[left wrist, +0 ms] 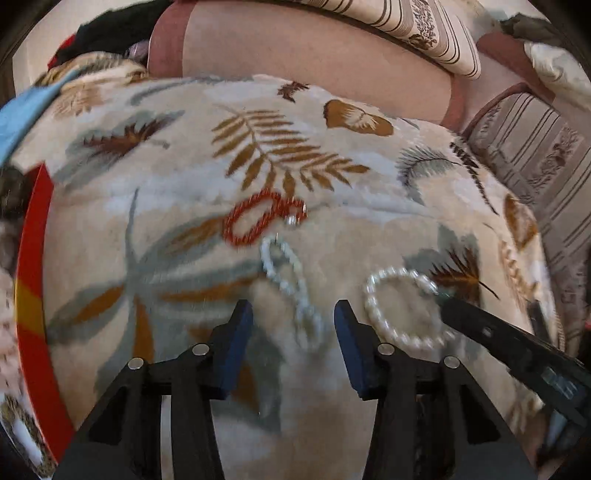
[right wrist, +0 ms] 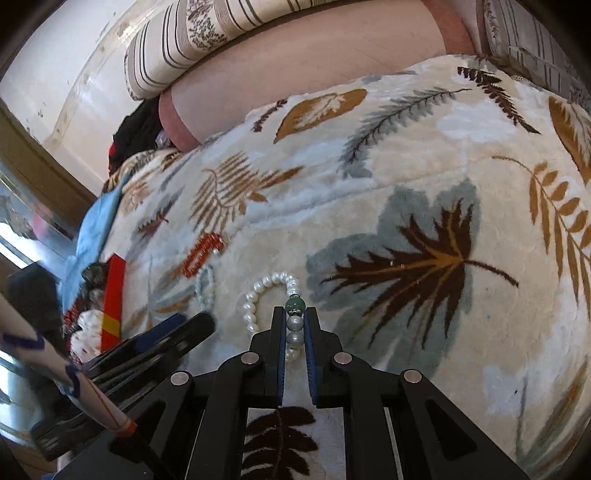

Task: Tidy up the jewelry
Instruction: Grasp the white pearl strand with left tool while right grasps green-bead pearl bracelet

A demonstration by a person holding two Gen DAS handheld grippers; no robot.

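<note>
A white pearl bracelet (left wrist: 397,310) with a green bead lies on the leaf-patterned blanket (left wrist: 184,177). My right gripper (right wrist: 294,314) is shut on the pearl bracelet (right wrist: 275,284) at its green-bead end (right wrist: 294,305); it also shows in the left wrist view (left wrist: 448,306). My left gripper (left wrist: 293,314) is open, its jaws on either side of a pale blue bead bracelet (left wrist: 291,291), which also shows in the right wrist view (right wrist: 206,286). A red twisted bracelet (left wrist: 258,218) lies just beyond it, also in the right wrist view (right wrist: 202,253).
A red box with a yellow stripe (left wrist: 31,295) sits at the left with jewelry in it (right wrist: 86,325). A blue cloth (right wrist: 92,232) lies beyond it. Striped cushions (left wrist: 424,26) and a sofa edge (left wrist: 314,51) border the blanket at the back.
</note>
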